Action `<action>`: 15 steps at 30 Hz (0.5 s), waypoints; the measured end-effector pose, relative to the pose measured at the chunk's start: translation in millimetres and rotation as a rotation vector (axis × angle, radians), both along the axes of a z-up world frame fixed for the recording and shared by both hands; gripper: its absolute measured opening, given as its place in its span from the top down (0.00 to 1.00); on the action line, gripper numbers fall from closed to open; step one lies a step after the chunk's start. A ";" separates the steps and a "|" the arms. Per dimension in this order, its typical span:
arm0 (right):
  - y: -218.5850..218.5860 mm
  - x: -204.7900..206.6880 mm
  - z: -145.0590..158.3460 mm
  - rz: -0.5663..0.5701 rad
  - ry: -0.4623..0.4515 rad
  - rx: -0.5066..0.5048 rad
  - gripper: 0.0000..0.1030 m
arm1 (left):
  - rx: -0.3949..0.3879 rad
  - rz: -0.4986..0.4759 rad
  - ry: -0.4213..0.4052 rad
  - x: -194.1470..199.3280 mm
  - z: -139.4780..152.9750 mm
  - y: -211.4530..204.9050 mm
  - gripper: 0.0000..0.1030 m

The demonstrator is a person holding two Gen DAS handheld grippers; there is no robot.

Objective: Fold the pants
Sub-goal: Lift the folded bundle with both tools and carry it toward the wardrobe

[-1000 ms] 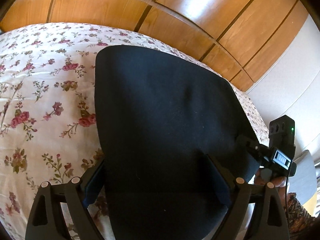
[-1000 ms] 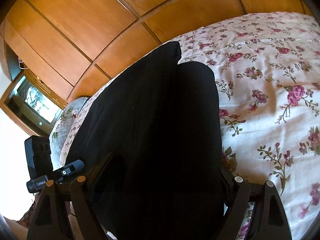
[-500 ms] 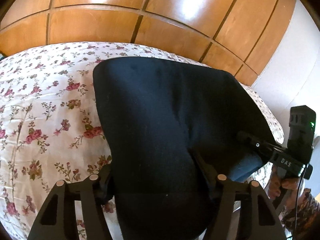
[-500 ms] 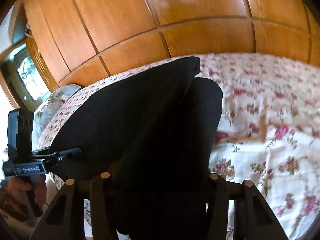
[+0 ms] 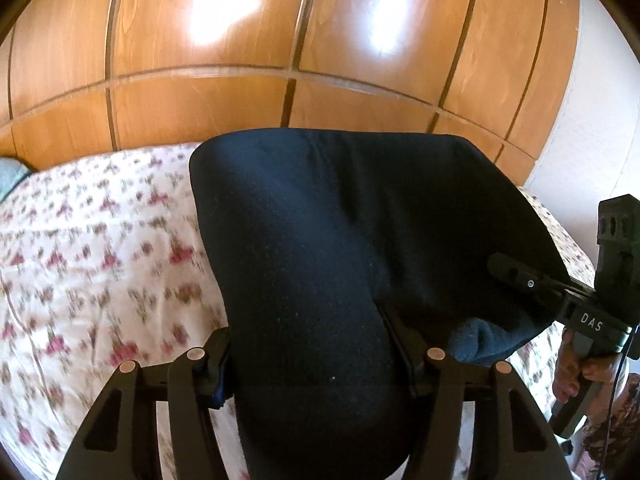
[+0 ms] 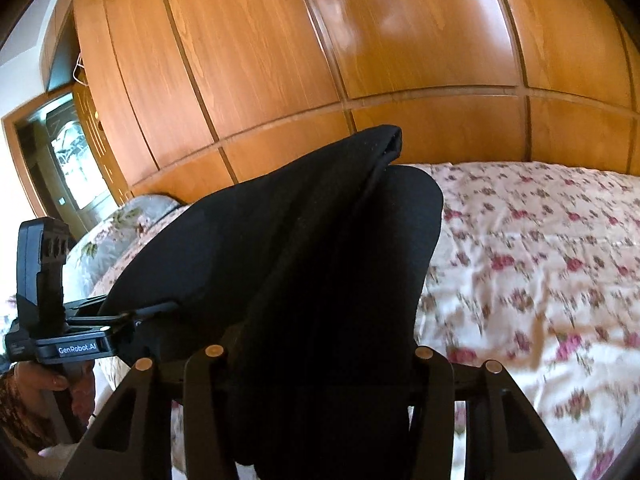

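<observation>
Black pants [image 5: 340, 240] are held up off the floral bedspread [image 5: 88, 248] by both grippers. My left gripper [image 5: 312, 344] is shut on the near edge of the pants, and the cloth drapes over and hides its fingertips. My right gripper [image 6: 320, 344] is shut on another part of the same edge; the pants [image 6: 304, 248] fill the middle of its view. Each gripper shows in the other's view: the right one at the right [image 5: 532, 280], the left one at the left [image 6: 120, 320], both biting the cloth.
A tall wooden panelled wardrobe [image 5: 280, 60] stands behind the bed. A grey floral pillow [image 6: 120, 228] lies at the bed's left end, with a doorway [image 6: 60, 160] beyond. A white wall [image 5: 592, 100] is at right. The person's hands hold the gripper handles.
Both grippers have lifted and tilted up with the pants. The cloth has risen off the bed, and more wardrobe and less bedspread shows in each view.
</observation>
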State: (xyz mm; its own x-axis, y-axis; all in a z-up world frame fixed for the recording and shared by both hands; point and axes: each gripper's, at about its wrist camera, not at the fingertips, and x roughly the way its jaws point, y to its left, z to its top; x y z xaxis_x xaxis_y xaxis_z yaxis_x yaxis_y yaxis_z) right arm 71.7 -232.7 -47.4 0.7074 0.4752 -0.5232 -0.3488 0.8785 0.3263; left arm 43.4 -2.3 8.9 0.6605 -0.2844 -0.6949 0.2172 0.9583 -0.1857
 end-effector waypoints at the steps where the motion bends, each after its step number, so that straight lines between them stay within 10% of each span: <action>1: 1.1 8.2 1.0 0.001 -0.002 0.005 0.52 | 0.006 0.006 -0.005 5.7 2.4 0.7 0.40; 15: 8.8 109.2 0.5 -0.029 0.016 0.041 0.52 | 0.051 0.062 -0.027 101.9 5.2 2.0 0.40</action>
State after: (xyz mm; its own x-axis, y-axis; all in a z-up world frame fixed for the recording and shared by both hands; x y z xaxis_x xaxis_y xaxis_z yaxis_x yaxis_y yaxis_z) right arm 180.8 -223.9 -46.9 0.7130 0.4757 -0.5151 -0.3177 0.8741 0.3675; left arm 145.3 -0.3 14.1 0.6943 -0.2071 -0.6892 0.1613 0.9781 -0.1314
